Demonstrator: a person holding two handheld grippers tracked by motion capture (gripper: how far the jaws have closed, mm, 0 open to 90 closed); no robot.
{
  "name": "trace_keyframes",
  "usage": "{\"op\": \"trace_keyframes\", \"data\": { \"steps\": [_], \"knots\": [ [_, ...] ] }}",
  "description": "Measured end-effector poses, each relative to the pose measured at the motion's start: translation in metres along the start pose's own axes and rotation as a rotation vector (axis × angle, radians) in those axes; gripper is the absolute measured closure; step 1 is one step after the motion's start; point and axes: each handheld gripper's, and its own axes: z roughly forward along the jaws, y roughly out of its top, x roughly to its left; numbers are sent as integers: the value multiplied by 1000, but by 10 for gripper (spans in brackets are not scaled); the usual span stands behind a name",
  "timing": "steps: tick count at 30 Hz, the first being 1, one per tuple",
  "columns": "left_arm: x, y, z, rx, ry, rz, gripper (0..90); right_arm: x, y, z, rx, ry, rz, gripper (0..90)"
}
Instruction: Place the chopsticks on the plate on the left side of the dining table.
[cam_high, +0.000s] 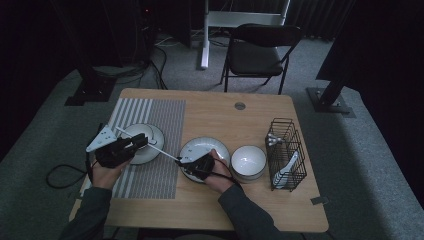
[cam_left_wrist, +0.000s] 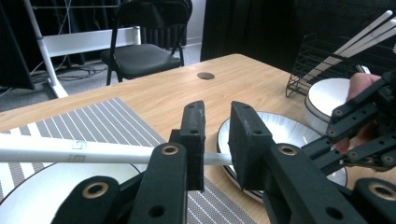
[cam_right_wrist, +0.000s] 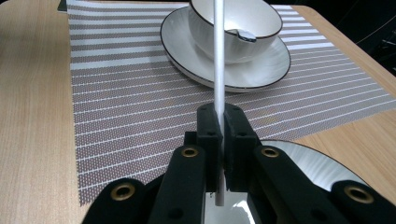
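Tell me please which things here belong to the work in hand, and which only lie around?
In the work:
- white chopstick
- right claw, shut on it
- left claw, open around it

Lying about:
- bowl on plate
- striped mat
- white bowl
- wire rack
- chair

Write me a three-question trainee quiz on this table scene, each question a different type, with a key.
1. True or false: the right gripper is shut on the white chopstick.
2. What lies under the plate on the table's left side? A) a striped mat B) a towel C) bare wood
3. Fill in: the wire rack stands next to the empty ____.

Key: 1. True. 2. A, the striped mat. 3. bowl.
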Motion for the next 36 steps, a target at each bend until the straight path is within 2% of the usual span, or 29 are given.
{"op": "trace_keyframes", "data": {
  "steps": [7, 15, 21, 28, 33, 36],
  "knots": [
    [-2, -3, -3, 7, -6, 14, 748, 2, 10, 12, 40, -2, -37, 870],
    [2, -17, -7, 15, 20, -18, 742, 2, 14, 29, 70, 10, -54, 870],
    [5, -32, -16, 16, 64, -46, 738, 0, 17, 37, 76, 17, -52, 870],
    [9, -50, -23, 33, 106, -83, 738, 0, 19, 46, 104, 25, -74, 870],
    [9, -61, -24, 52, 152, -87, 754, -1, 22, 51, 108, 25, -83, 870],
    [10, -66, -23, 55, 158, -97, 759, -1, 23, 55, 119, 29, -86, 870]
  ]
}}
